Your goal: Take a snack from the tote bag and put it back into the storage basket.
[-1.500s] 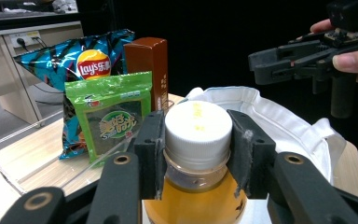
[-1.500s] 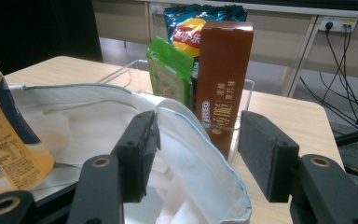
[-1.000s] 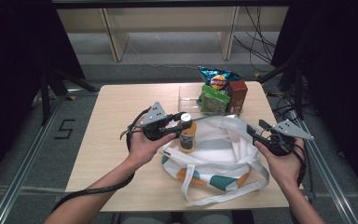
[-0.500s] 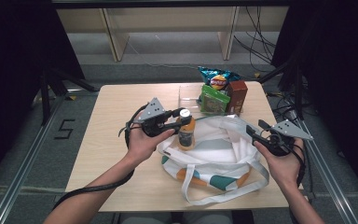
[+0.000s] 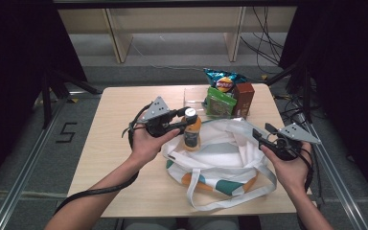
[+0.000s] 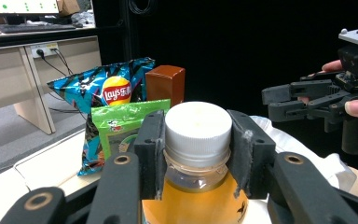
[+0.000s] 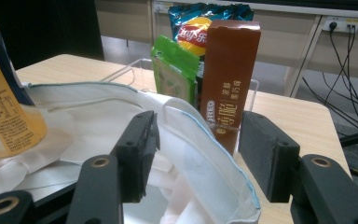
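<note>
In the high view the left gripper (image 5: pixel 184 122) sits at the left rim of the white tote bag (image 5: pixel 225 155), clamped on the neck of an orange drink bottle (image 5: pixel 191 132) that stands upright over the bag's left edge. The left gripper view shows what the high one cannot: the two black pads press the bottle (image 6: pixel 198 158) on either side just under its white cap (image 6: pixel 198 126), so the grip is firm. That view also takes in the blue crisp bag (image 6: pixel 109 100), the green snack pack (image 6: pixel 123 128) and the brown carton (image 6: pixel 165 84) behind the bottle, with the right gripper (image 6: pixel 284 100) off at the right edge, held in a hand.

Farther right in the high view, the snacks stand in a clear tray (image 5: pixel 194 96) at the table's far edge, and the right gripper (image 5: pixel 263 134) hovers at the bag's right rim. The right gripper view settles its state — the jaws stand apart with the bag's hemmed rim (image 7: pixel 205 149) rising between them, the pads not pressing on it. Here the bottle's label (image 7: pixel 4 98) shows at the left and the carton (image 7: pixel 230 70) stands just past the rim.

Against the frame from a second earlier, the left gripper and bottle have shifted only slightly — the bottle a little lower at the bag's mouth — while the right gripper has kept its place
</note>
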A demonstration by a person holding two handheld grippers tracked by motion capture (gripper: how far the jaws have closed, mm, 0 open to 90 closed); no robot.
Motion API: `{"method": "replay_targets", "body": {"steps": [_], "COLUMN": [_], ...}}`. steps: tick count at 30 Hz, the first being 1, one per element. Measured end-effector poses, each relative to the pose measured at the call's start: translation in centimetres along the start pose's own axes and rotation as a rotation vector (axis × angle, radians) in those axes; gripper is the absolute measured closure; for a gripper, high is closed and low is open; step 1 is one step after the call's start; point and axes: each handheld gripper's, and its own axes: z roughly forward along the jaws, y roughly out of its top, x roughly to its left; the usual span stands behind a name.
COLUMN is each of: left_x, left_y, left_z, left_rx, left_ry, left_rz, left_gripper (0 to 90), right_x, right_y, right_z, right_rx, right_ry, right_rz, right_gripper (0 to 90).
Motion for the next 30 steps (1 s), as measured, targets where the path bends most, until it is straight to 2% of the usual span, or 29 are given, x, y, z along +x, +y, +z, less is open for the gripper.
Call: {"method": "replay_targets", "body": {"steps": [9, 17, 20, 22, 28, 29, 30], "left_x": [0.3, 0.6, 0.6, 0.7, 0.8, 0.8, 0.8], "left_y": [0.8, 1.3, 1.6, 1.8, 2.3, 2.4, 2.4], "left_z": [-0.2, -0.2, -0.1, -0.1, 0.1, 0.1, 0.1], "left_rx": [-0.004, -0.012, -0.017, -0.019, -0.028, -0.026, -0.026], "left_ry": [0.003, 0.006, 0.006, 0.004, 0.004, 0.004, 0.004], "left_rz": [0.013, 0.01, 0.008, 0.011, 0.009, 0.013, 0.013], "left_gripper": [58.8, 58.8, 58.8, 58.8, 58.8, 58.8, 58.8], "right_x": [0.0, 0.1, 0.1, 0.1, 0.2, 0.0, 0.0], "right_y": [0.0, 0.0, 0.0, -0.1, -0.1, -0.1, -0.1], "right_z": [0.0, 0.0, 0.0, 0.1, 0.1, 0.2, 0.2], "right_rx": [-0.004, 0.005, 0.007, -0.008, -0.004, -0.013, -0.006], "right_ry": [-0.002, -0.003, -0.007, -0.019, -0.016, -0.011, -0.009], "right_rz": [-0.006, 0.009, 0.001, 0.003, 0.008, -0.016, -0.017], "right_gripper": [46.8, 46.8, 46.7, 46.8, 46.7, 46.7, 46.7]}}
